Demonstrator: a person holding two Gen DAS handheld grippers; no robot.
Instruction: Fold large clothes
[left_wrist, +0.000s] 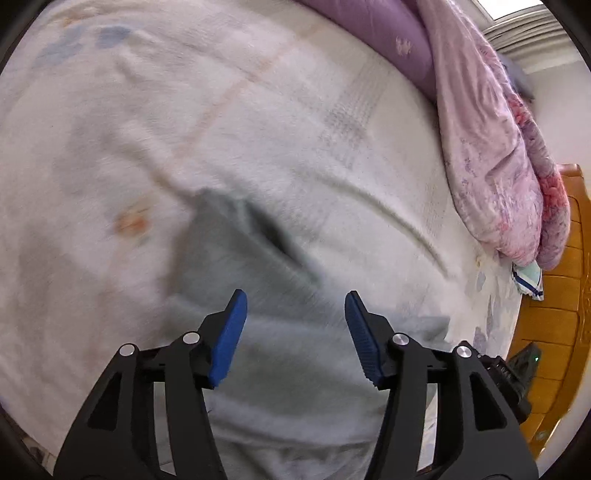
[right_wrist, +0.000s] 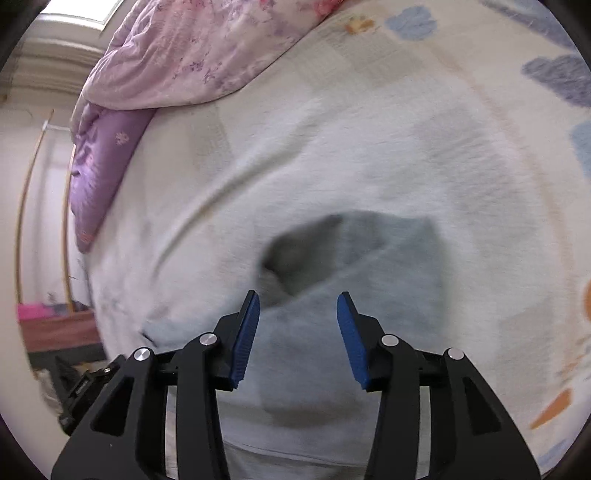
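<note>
In the left wrist view, the left gripper is seen angled steeply down toward the bed, its black arms entering from 6 o'clock. Its jaws are spread, and nothing is pinched between the blue pads. A pale grey-blue garment is laid flat on the white patterned bedsheet, blurred by motion. Its long axis is seen running from about 6 o'clock up toward 11 o'clock, and a dark opening, seemingly a neckline, is found at its upper end near 12 o'clock of the jaws. The garment lies below and beyond the pads; contact cannot be told. A pink floral quilt and a purple pillow are heaped at 1 to 3 o'clock, with a wooden bed frame at 4 o'clock.

In the right wrist view, the right gripper is likewise held pointing steeply down, arms rising from 6 o'clock. Its jaws are parted, with nothing clamped. The garment is spread under and past the pads, its dark opening lying just beyond the left pad at 11 o'clock, its body stretching toward 1 o'clock and back down to 6 o'clock. The quilt is piled at 11 o'clock, the pillow at 9 o'clock.
</note>
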